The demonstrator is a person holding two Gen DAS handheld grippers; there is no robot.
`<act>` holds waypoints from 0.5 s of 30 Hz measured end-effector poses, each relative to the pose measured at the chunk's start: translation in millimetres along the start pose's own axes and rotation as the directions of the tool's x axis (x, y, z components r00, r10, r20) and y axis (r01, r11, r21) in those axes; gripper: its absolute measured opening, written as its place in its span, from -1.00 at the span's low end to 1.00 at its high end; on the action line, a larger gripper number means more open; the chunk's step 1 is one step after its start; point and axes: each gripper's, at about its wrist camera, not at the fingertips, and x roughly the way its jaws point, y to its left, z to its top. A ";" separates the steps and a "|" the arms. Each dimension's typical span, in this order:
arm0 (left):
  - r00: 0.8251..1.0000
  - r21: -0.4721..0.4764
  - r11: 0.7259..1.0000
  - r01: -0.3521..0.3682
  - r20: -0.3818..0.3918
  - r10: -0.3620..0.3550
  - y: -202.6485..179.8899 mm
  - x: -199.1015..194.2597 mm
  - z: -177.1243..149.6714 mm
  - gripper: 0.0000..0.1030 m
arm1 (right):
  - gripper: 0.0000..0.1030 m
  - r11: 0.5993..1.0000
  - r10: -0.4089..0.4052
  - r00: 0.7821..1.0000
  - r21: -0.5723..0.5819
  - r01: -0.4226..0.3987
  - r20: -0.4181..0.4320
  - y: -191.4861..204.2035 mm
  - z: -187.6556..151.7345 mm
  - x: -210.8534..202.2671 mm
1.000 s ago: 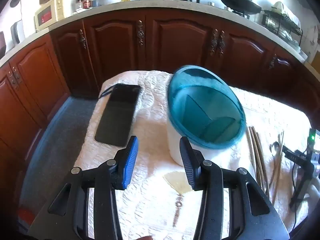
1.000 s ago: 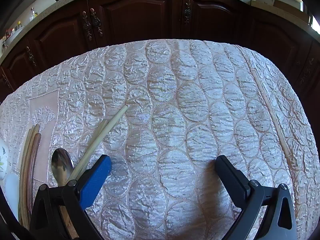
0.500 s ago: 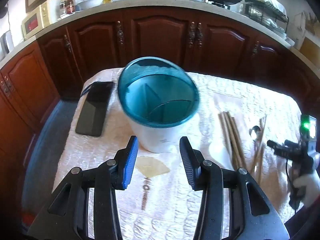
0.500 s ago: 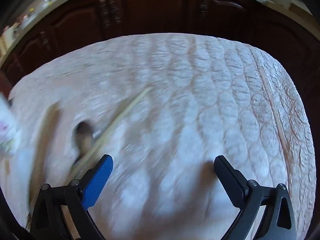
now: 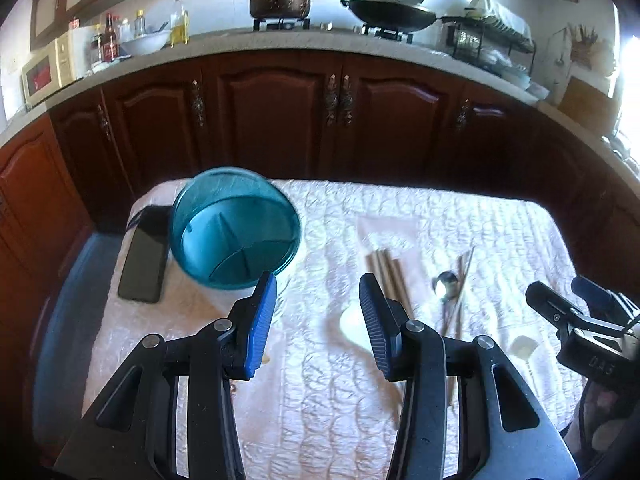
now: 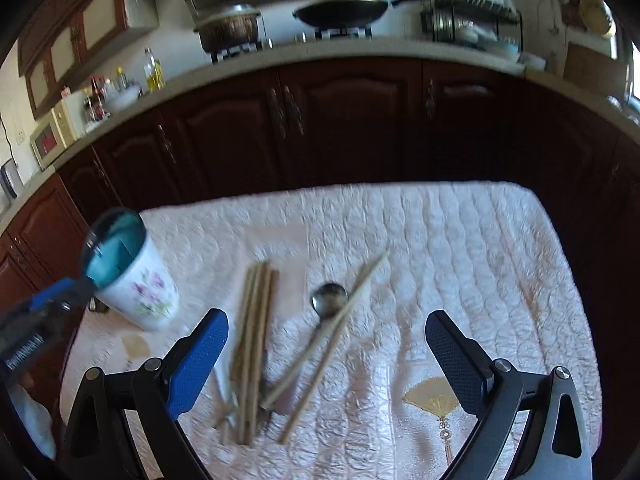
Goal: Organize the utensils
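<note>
- Both grippers hung above the table with nothing between their fingers: the left gripper [image 5: 318, 312] had its jaws apart, and the right gripper [image 6: 326, 354] had its jaws spread wide.
- A bunch of brown wooden chopsticks [image 6: 254, 336] lay on the quilted white tablecloth [image 6: 440, 248].
- Just beside them lay a shiny metal spoon [image 6: 329, 300], with two pale thin chopsticks [image 6: 352, 304] crossing over it.
- A white flowered cup with a blue inside [image 6: 136, 284] stood off to the left.
- A black phone [image 5: 144, 260] lay next to the cup.

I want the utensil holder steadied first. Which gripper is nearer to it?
Left. The left gripper hovers just in front of the utensil holder; the right gripper sits further off, beyond the chopsticks.
</note>
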 end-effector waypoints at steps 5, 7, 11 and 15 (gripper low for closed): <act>1.000 0.009 1.000 0.011 0.020 -0.011 -5.4 -7.3 3.6 -0.18 | 0.92 0.999 -0.010 0.998 -0.037 0.012 0.056 21.2 9.8 -23.0; 1.000 0.010 1.000 0.013 0.026 -0.013 -6.9 -9.1 5.1 -0.18 | 0.92 0.998 -0.029 0.996 -0.054 0.033 0.082 29.3 11.8 -30.7; 0.999 0.019 1.000 0.016 0.029 -0.016 -9.2 -11.5 5.2 -0.18 | 0.92 0.998 -0.023 0.995 -0.059 0.029 0.093 30.9 16.5 -34.8; 0.999 0.020 1.000 0.020 0.027 -0.021 -8.3 -11.4 6.6 -0.18 | 0.92 0.998 -0.021 0.996 -0.053 0.026 0.091 30.7 18.9 -36.0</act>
